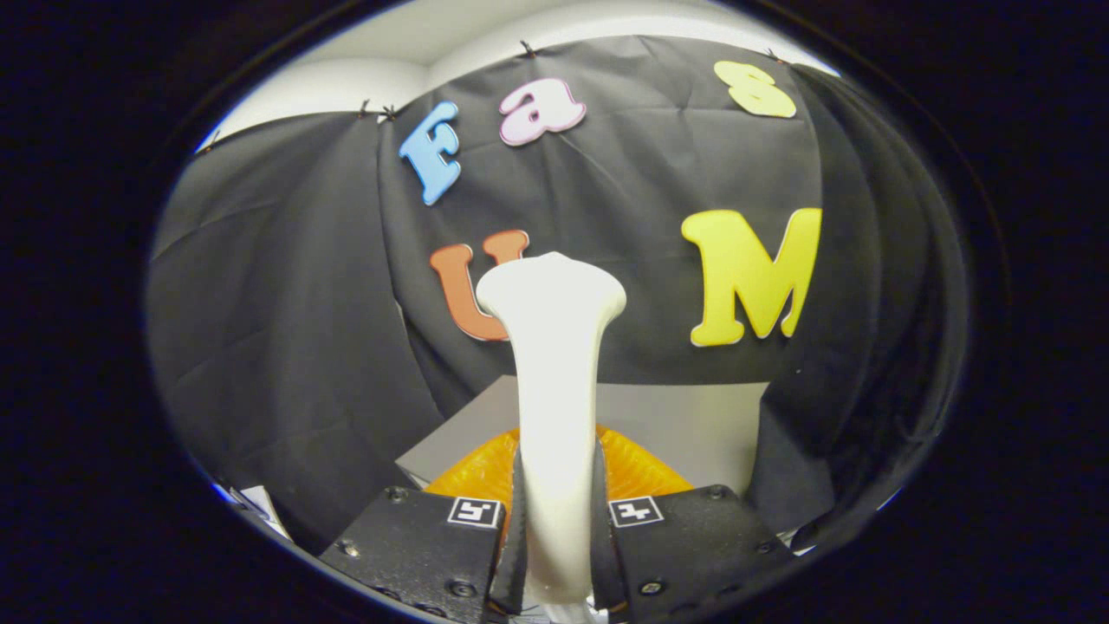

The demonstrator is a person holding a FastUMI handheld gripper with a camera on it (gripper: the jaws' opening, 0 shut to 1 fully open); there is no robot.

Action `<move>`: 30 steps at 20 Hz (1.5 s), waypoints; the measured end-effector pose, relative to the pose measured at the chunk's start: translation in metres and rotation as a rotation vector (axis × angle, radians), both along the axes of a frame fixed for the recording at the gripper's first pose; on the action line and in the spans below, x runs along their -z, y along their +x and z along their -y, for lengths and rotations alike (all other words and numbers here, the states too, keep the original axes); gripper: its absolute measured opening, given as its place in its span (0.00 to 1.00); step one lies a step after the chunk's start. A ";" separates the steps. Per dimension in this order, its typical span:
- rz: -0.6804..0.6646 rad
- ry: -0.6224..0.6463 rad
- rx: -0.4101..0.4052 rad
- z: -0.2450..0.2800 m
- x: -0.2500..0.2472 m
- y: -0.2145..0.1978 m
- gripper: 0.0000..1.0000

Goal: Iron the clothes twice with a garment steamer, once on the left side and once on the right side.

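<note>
A white garment steamer (554, 373) stands upright between my fingers, its neck rising ahead of them and flaring into a wide head at the top. My gripper (556, 529) is shut on the steamer's handle, with both fingers pressed against its sides. Just beyond the fingers lies an orange ribbed garment (637, 468), on a grey table (684, 416). The steamer's neck hides the middle of the garment. The steamer head is held up in the air, well above the garment.
Black cloth walls close the booth behind the table and on both sides. A white ceiling shows above the cloth. Some white paper-like bits (260, 507) lie low beside the left finger.
</note>
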State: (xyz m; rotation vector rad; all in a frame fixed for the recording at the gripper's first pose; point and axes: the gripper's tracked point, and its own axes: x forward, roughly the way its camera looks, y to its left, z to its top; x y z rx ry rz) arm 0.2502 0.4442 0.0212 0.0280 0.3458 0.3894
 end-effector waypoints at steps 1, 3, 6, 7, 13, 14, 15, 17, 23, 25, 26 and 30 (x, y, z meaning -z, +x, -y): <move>0.025 -0.005 0.018 0.012 -0.013 -0.013 0.32; 0.077 0.018 0.046 0.033 -0.039 -0.036 0.32; 0.153 0.047 0.079 0.068 -0.073 -0.064 0.32; 0.178 0.040 0.088 0.079 -0.082 -0.076 0.32; 0.220 -0.017 0.183 0.167 -0.090 -0.139 0.32; 0.232 -0.011 0.202 0.180 -0.096 -0.144 0.32; 0.257 -0.005 0.227 0.195 -0.107 -0.149 0.32; 0.317 0.011 0.267 0.218 -0.129 -0.157 0.32; 0.445 -0.034 0.417 0.280 -0.165 -0.142 0.32; 0.426 -0.054 0.422 0.290 -0.160 -0.129 0.32; 0.419 -0.061 0.428 0.295 -0.158 -0.124 0.32; 0.409 -0.068 0.498 0.322 -0.149 -0.099 0.32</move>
